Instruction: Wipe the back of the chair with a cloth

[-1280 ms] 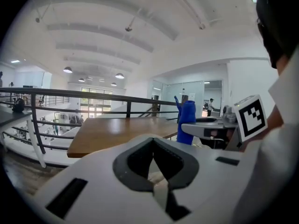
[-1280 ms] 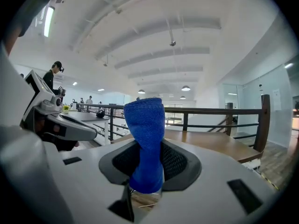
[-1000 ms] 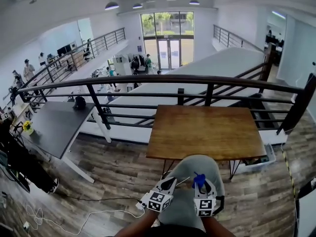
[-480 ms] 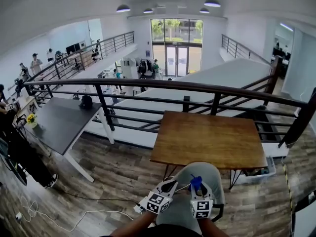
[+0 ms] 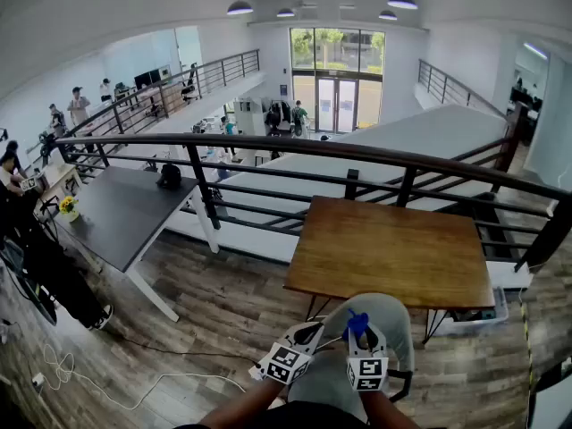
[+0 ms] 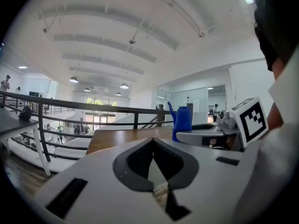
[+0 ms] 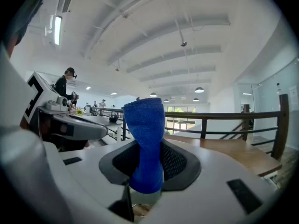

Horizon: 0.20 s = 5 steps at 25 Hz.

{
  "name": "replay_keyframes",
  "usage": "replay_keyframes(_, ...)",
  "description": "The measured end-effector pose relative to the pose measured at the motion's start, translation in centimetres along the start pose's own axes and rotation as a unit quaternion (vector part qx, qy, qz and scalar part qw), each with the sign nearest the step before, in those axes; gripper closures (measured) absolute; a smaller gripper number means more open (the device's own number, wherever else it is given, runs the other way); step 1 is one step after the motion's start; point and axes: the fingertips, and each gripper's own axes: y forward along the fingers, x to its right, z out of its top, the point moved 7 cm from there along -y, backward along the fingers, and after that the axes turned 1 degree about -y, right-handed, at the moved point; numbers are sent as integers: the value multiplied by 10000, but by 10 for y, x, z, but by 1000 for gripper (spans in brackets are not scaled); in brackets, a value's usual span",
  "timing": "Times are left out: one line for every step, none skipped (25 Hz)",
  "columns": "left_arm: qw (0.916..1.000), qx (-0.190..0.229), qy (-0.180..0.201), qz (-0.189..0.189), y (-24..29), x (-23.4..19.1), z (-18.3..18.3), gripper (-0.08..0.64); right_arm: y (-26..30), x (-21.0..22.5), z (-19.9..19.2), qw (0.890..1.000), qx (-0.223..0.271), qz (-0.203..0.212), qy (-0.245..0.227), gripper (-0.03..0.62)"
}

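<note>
In the head view a grey chair stands tucked at a wooden table, its rounded back towards me. Both grippers hover just over that back. My right gripper is shut on a blue cloth that sticks up out of its jaws. In the right gripper view the cloth stands pinched upright in my right gripper. My left gripper is beside it on the left, jaws shut with nothing in them. In the left gripper view my left gripper shows closed, with the cloth off to the right.
The wooden table lies just beyond the chair, against a black railing with a drop behind it. A dark grey table stands to the left. A white cable trails over the wood floor. A clear box sits under the table's right side.
The head view has swung left, so table and chair sit further right in frame. Both grippers stay over the chair back, the cloth still held.
</note>
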Motion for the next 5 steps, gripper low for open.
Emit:
replay_keyframes(10000, -19, -34, 8, 0, -1, -1, 555, 0, 0, 2, 10000, 27, 19, -49, 476)
replay_keyframes(10000, -37, -70, 7, 0, -1, -3, 555, 0, 0, 3, 10000, 39, 22, -84, 476)
replay_keyframes(9999, -53, -98, 1, 0, 0, -4, 555, 0, 1, 4, 9999, 36, 12, -94, 476)
replay_keyframes(9999, -67, -118, -8, 0, 0, -5, 555, -1, 3, 5, 10000, 24, -4, -85, 476)
replay_keyframes(9999, -81, -134, -18, 1, 1, -5, 555, -1, 4, 5, 10000, 9, -22, -67, 476)
